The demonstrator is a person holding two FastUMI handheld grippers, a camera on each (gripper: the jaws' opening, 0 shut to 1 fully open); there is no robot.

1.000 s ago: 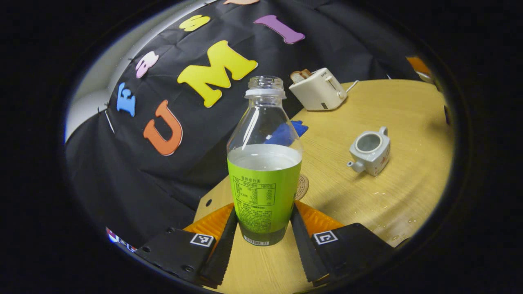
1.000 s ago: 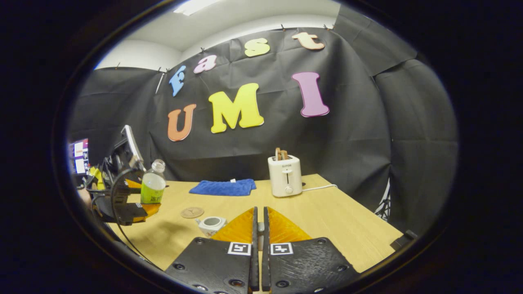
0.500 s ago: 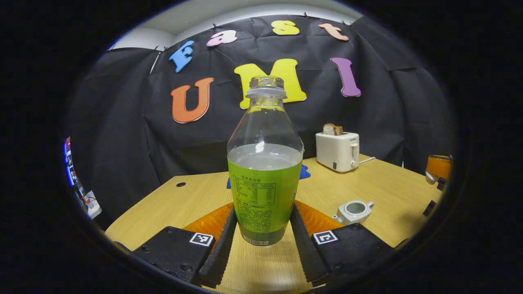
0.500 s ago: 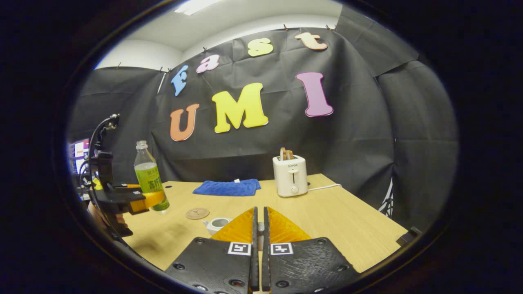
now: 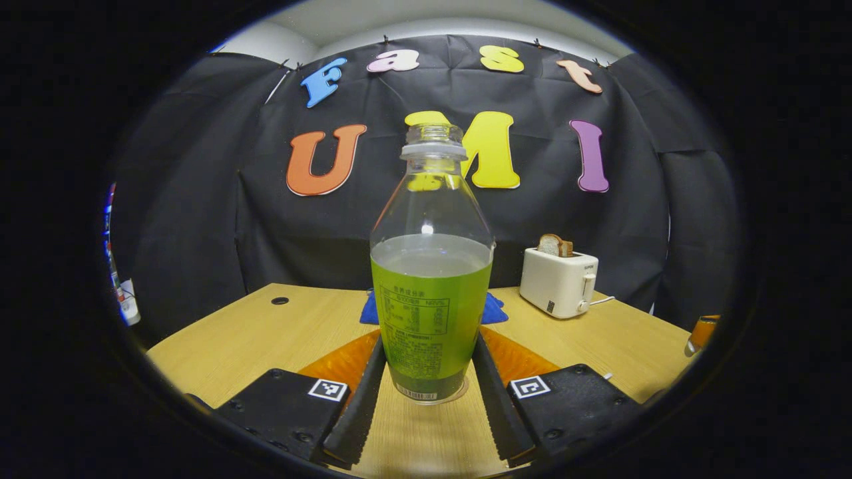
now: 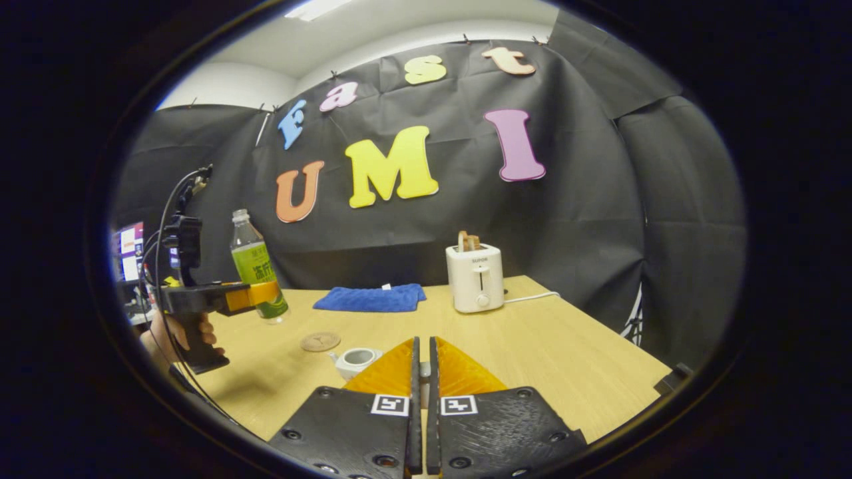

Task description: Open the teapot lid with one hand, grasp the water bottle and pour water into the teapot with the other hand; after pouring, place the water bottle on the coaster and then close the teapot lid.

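Observation:
An uncapped water bottle (image 5: 431, 293) with a green label, about half full, stands upright between my left gripper's (image 5: 426, 382) fingers, which are shut on its lower body. In the right gripper view the same bottle (image 6: 256, 266) hangs above the table in the left gripper (image 6: 256, 297), up and left of the round coaster (image 6: 320, 341). The white teapot (image 6: 355, 360) sits lidless on the table just ahead-left of my right gripper (image 6: 423, 372). That gripper's fingers are shut, with a pale sliver of the teapot lid between them.
A white toaster (image 6: 474, 277) with bread and a folded blue cloth (image 6: 371, 299) stand at the back of the wooden table (image 6: 546, 346). A hand (image 6: 178, 332) holds the left gripper at the table's left edge. Monitors glow at far left.
The bottle has swung from a tilt back to upright and risen a little. The teapot has slid out of the left gripper view. The right gripper has stayed shut and nearly still.

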